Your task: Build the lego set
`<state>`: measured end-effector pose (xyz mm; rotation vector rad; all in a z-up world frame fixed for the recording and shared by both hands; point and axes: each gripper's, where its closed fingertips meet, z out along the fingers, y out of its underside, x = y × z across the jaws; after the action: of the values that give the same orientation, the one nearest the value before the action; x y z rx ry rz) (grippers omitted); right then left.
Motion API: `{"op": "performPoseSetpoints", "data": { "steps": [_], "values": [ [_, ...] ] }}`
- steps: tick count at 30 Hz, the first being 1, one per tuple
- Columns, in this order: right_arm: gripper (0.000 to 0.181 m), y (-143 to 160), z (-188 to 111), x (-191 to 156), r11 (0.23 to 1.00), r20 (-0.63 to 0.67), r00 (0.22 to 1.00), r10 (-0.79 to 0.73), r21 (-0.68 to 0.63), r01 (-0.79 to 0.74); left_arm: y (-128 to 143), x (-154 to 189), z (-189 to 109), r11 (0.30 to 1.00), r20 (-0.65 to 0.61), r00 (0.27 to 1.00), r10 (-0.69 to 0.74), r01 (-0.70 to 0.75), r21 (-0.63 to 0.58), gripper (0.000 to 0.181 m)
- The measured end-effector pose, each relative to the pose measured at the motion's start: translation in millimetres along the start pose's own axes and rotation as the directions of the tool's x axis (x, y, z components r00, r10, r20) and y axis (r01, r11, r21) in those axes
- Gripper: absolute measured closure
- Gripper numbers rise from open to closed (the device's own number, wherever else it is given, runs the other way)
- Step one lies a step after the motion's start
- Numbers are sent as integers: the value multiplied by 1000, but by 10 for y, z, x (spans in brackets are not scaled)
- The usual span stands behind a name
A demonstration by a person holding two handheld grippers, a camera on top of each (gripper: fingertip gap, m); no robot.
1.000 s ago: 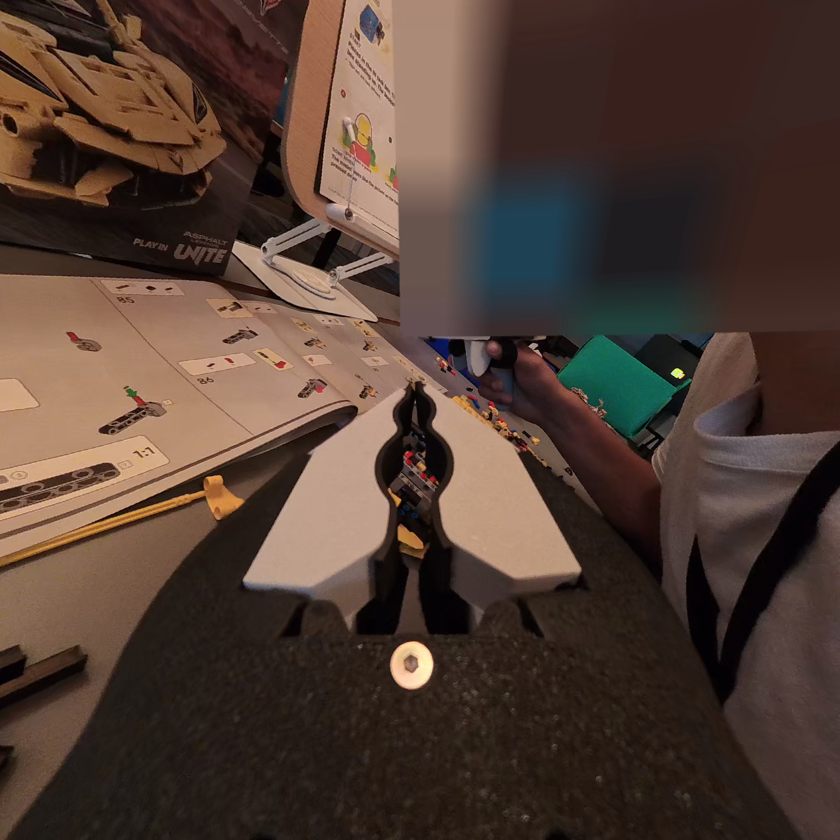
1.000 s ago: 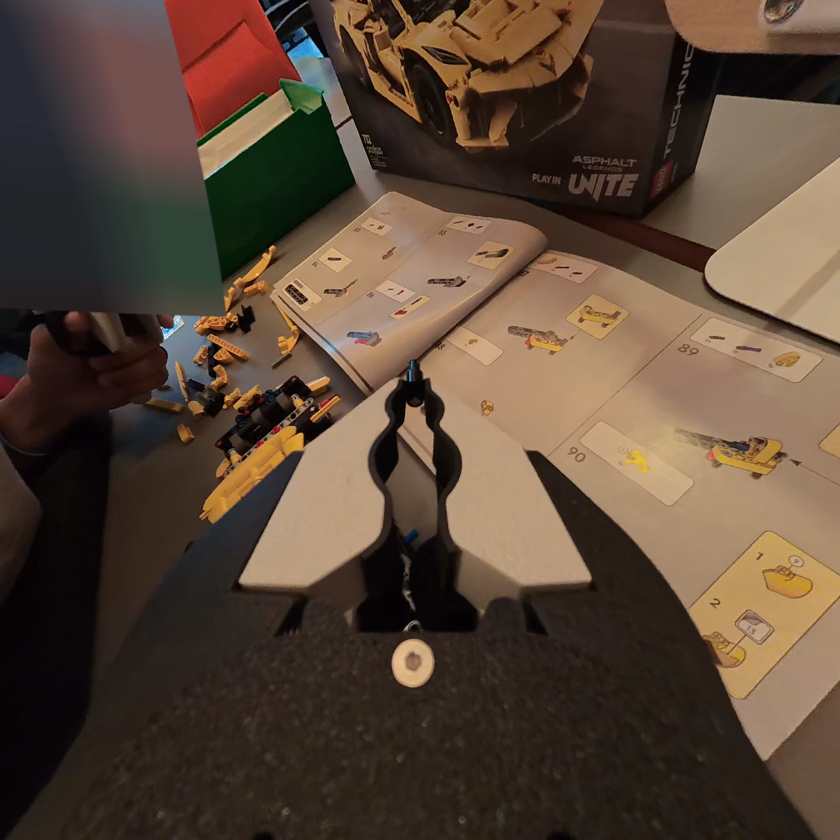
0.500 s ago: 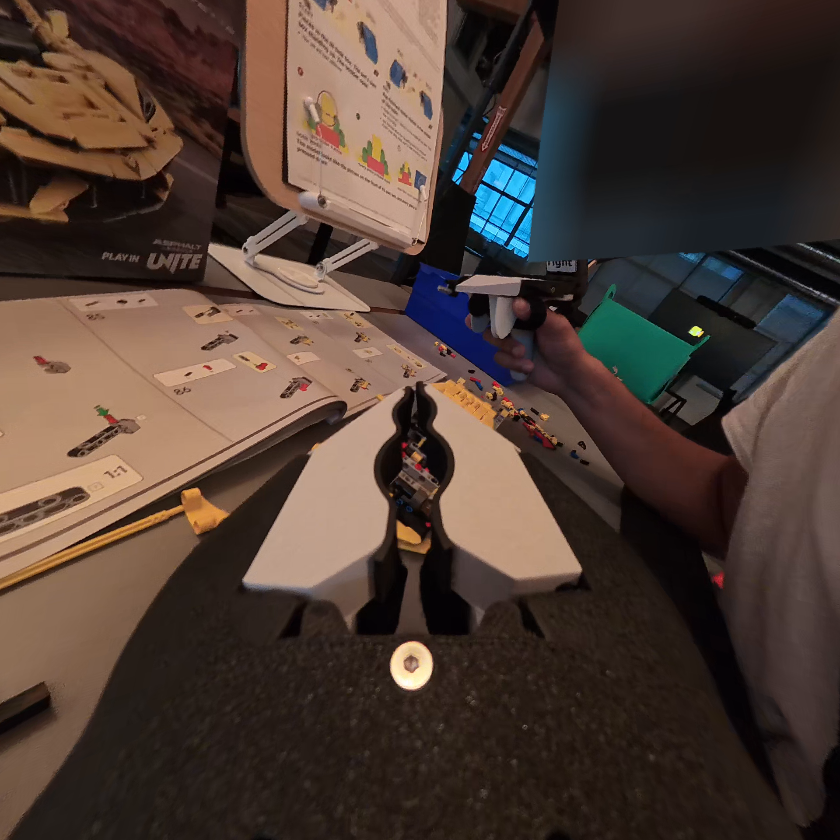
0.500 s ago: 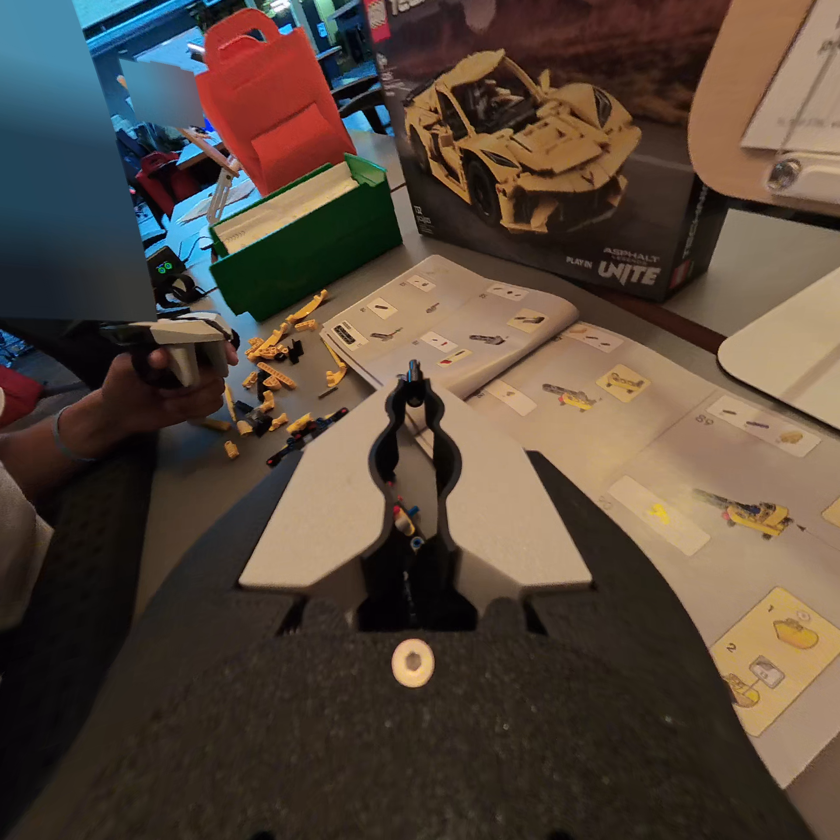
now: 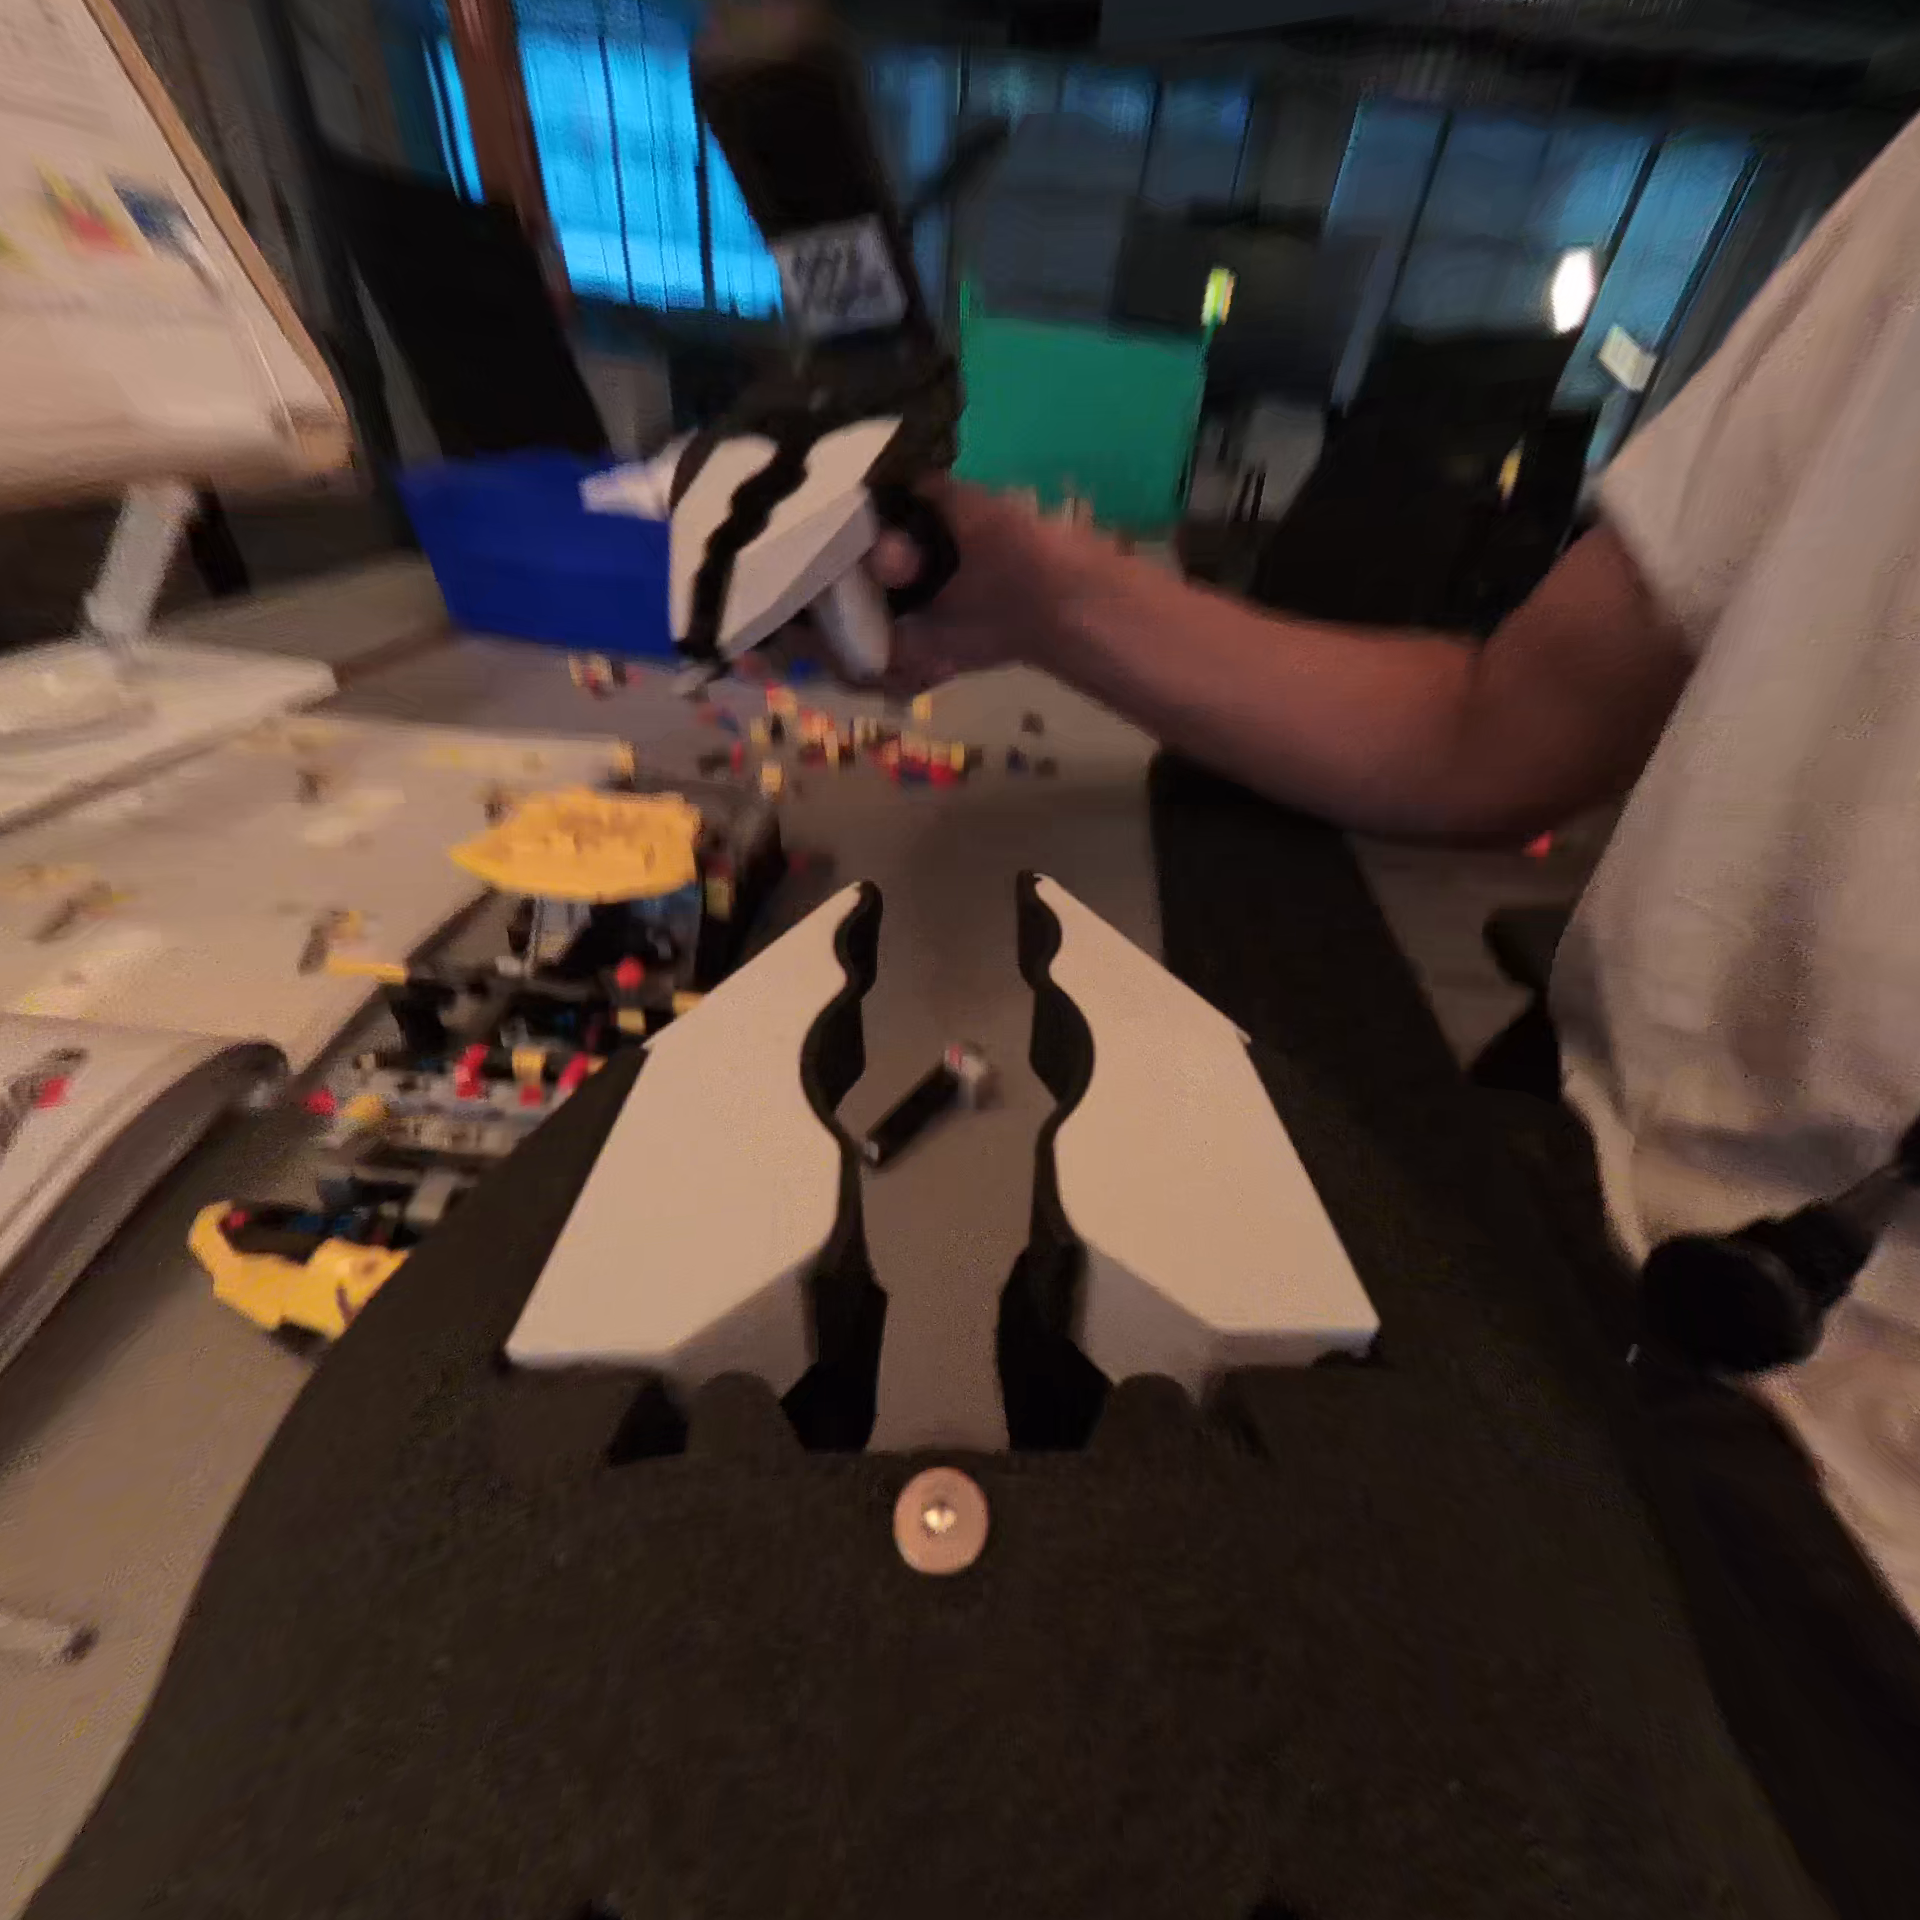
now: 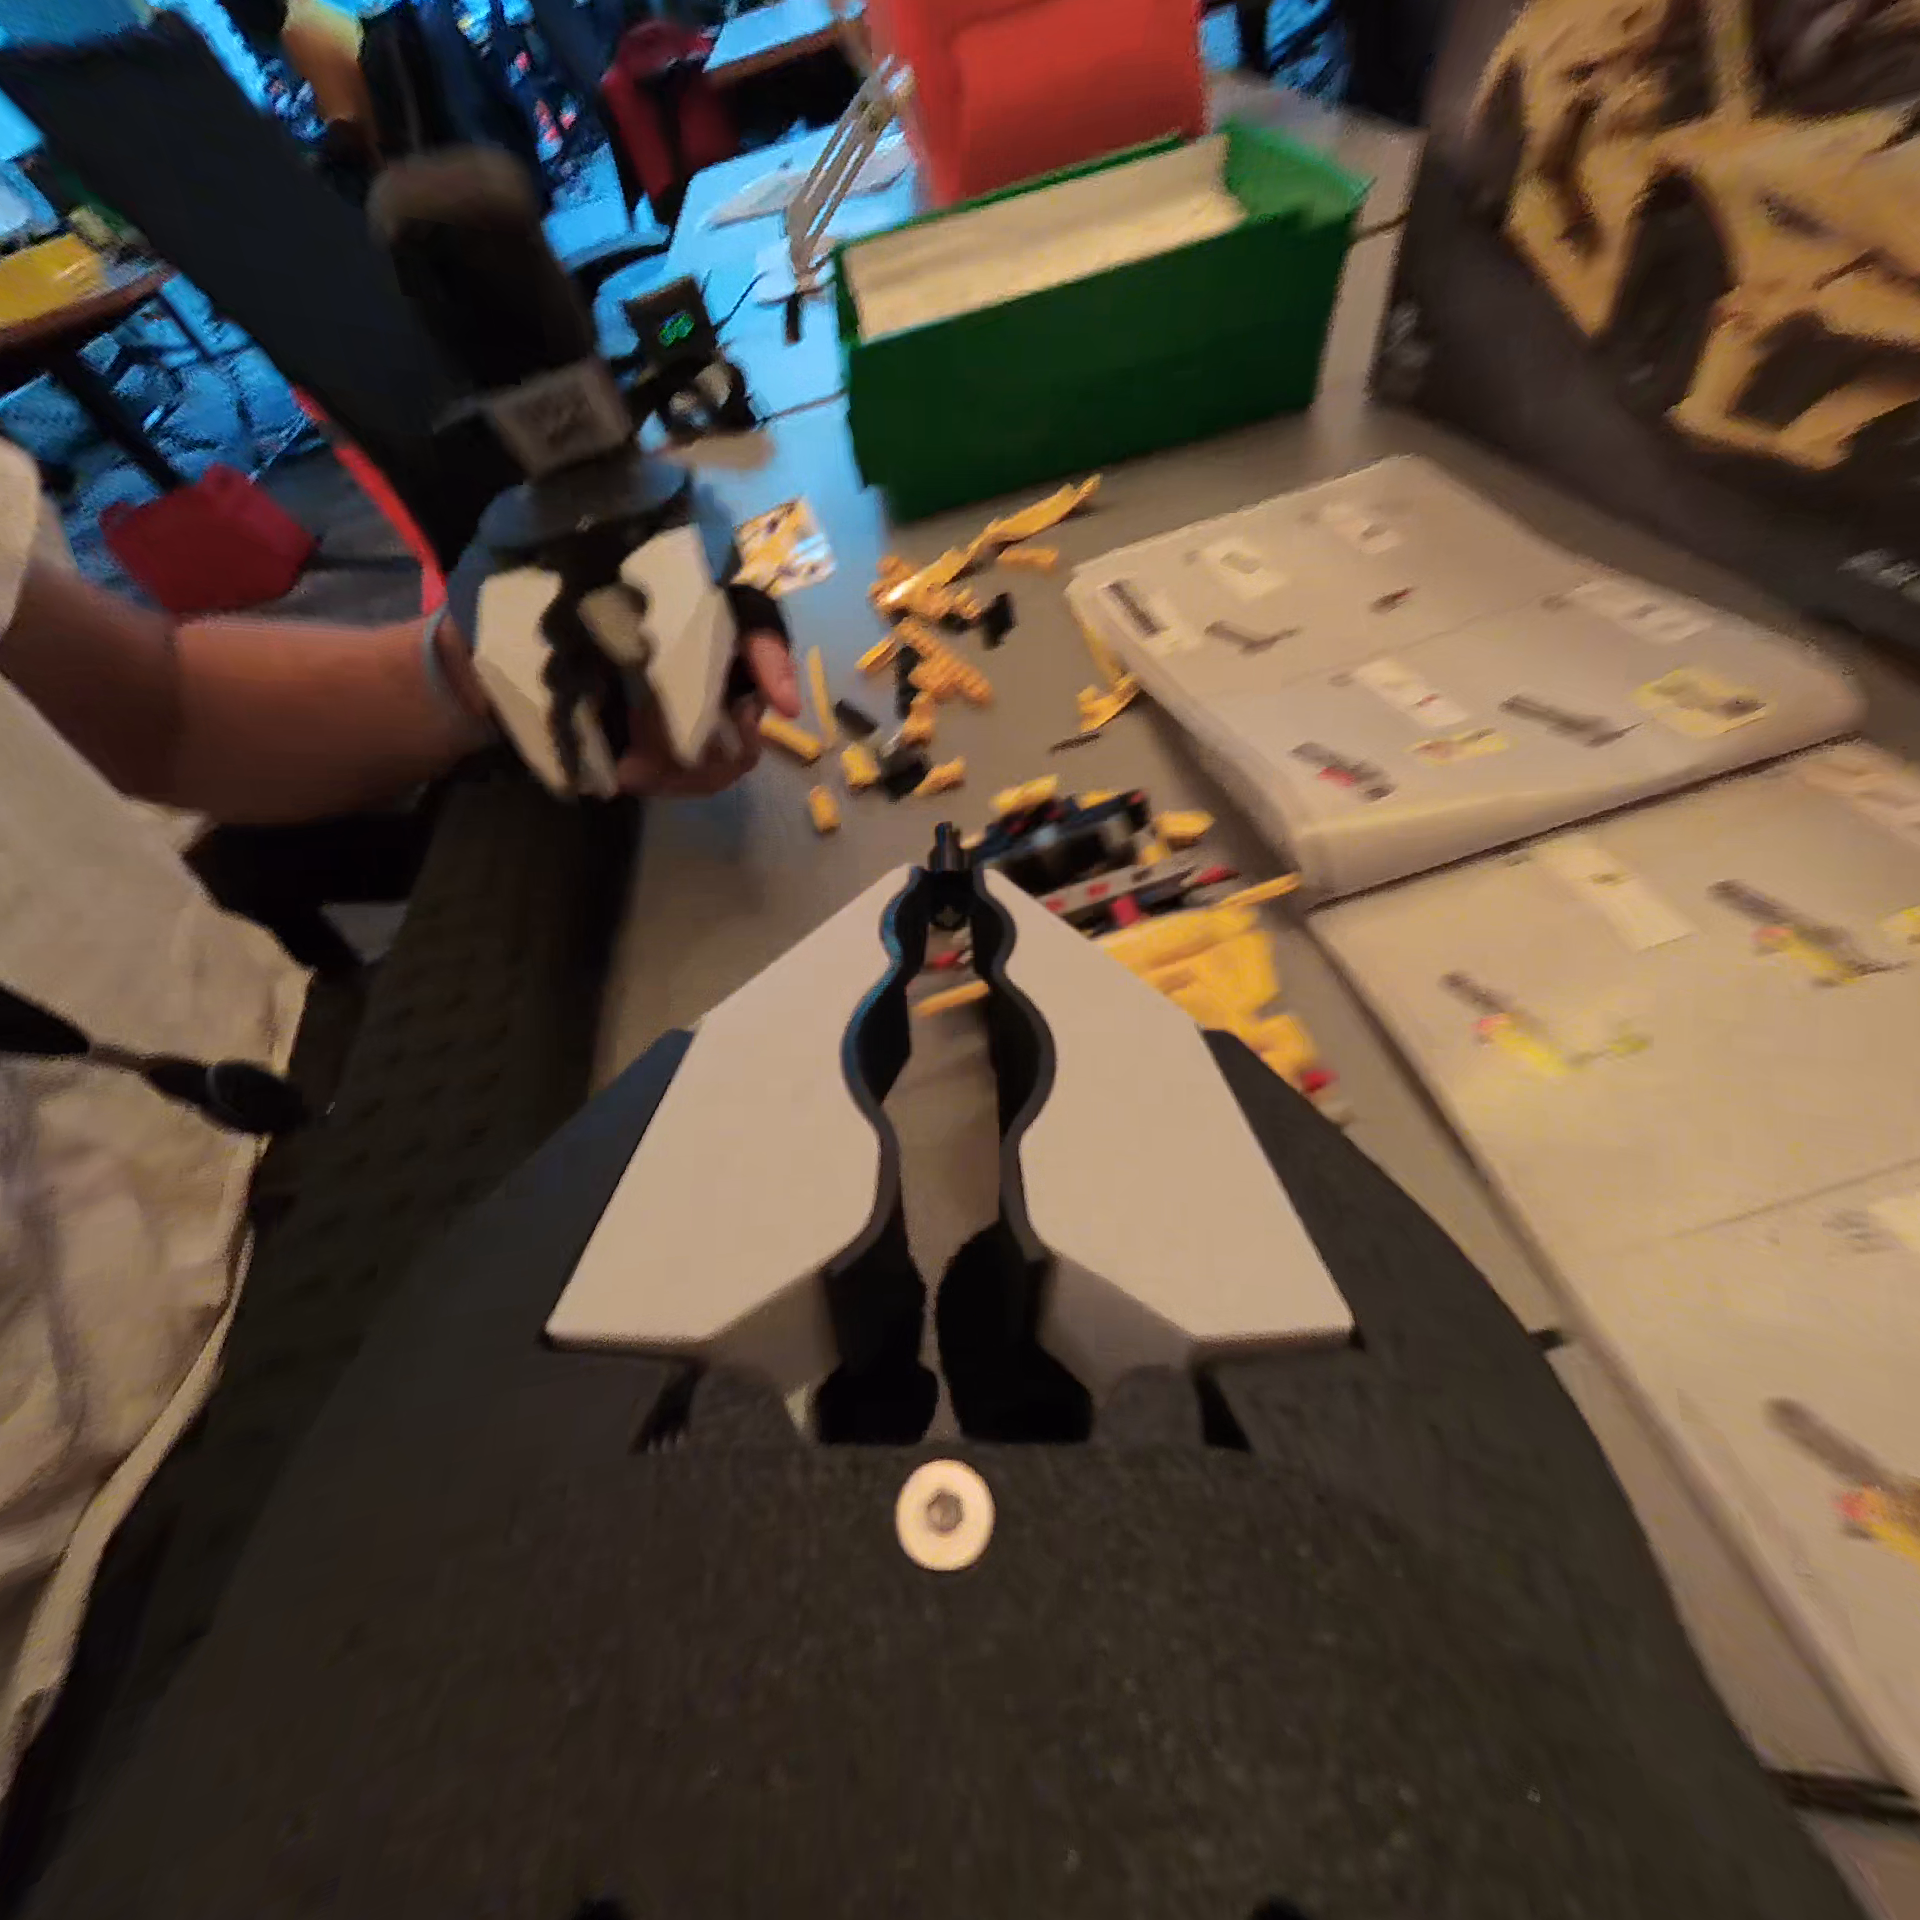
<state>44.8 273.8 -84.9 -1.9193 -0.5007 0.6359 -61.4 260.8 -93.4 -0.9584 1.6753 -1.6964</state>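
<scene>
The left tool point(image 5: 943, 894) hung with its two fingers spread wide and nothing between them. Through the gap its own view showed a small black piece with a pale end point(image 5: 928, 1103) lying loose on the grey worktop point(image 5: 935, 821), something the right wrist view did not show. Just to the left of that tool sat the part-built model point(image 5: 540, 997), a dark frame dotted with red and yellow under a yellow body panel. It rested on the worktop against the edge of the open instruction booklet point(image 5: 177, 935).

The right tool point(image 6: 943, 868) was clenched on a tiny dark pin point(image 6: 943, 847), which stuck out past its fingertips. Only that tool's own view showed the pin; in the left wrist view the right tool point(image 5: 717, 634) appeared farther off, blurred, held in a hand point(image 5: 966, 592) above a scatter of small red, yellow and black pieces point(image 5: 862, 738).

Beyond the model, the right wrist view showed loose yellow and black parts point(image 6: 925, 665) strewn near a green bin point(image 6: 1091, 353), with the set's box point(image 6: 1683, 291) standing behind the booklet. It also caught the left tool point(image 6: 603, 665) head-on, and that tool's state could not be told there. The left wrist view alone took in a blue bin point(image 5: 530, 551) and a tilted board on a white stand point(image 5: 135, 312).
</scene>
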Motion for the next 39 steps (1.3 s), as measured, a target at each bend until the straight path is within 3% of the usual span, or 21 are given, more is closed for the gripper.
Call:
{"op": "performPoseSetpoints", "data": {
  "steps": [3, 6, 11, 16, 20, 23, 27, 31, 35, 39],
  "values": [
    [174, 470, 65, -262, 996, 1, 999, 46, -82, -45, 477, -88, 105, 957, 11, 998, 69, -63, -283, 155],
    [175, 738, 66, -466, 995, -16, 998, 62, -72, -63, 875, -131, 198, 856, -34, 994, 102, -105, -506, 155],
    [174, 953, -20, -499, 997, -136, 990, 36, -59, -45, 1123, -139, 354, 705, -133, 979, 154, -203, -679, 155],
    [174, 958, -23, -537, 997, -103, 992, 67, -39, -71, 1145, -96, 498, 709, -180, 975, 129, -218, -671, 156],
    [174, 972, -17, -534, 996, -98, 993, 69, -46, -73, 1156, -74, 512, 716, -184, 975, 124, -216, -664, 172],
    [175, 964, -31, -513, 997, -106, 992, 67, -38, -72, 1097, -89, 529, 748, -151, 979, 138, -203, -632, 173],
    [174, 950, -50, -471, 997, -127, 990, 69, -26, -73, 766, -189, 548, 867, -45, 993, 111, -119, -483, 174],
    [175, 928, -54, -445, 998, -155, 987, 50, -19, -54, 255, -367, 465, 975, 67, 997, 34, -19, -223, 174],
    [174, 969, -31, -422, 998, -167, 985, 47, -40, -55, 4, -495, 332, 996, 122, 993, -12, 22, -86, 174],
    [174, 1015, -15, -404, 996, -174, 983, 50, -61, -61, -50, -538, 291, 997, 145, 989, -42, 50, -56, 174]
  ]
}}
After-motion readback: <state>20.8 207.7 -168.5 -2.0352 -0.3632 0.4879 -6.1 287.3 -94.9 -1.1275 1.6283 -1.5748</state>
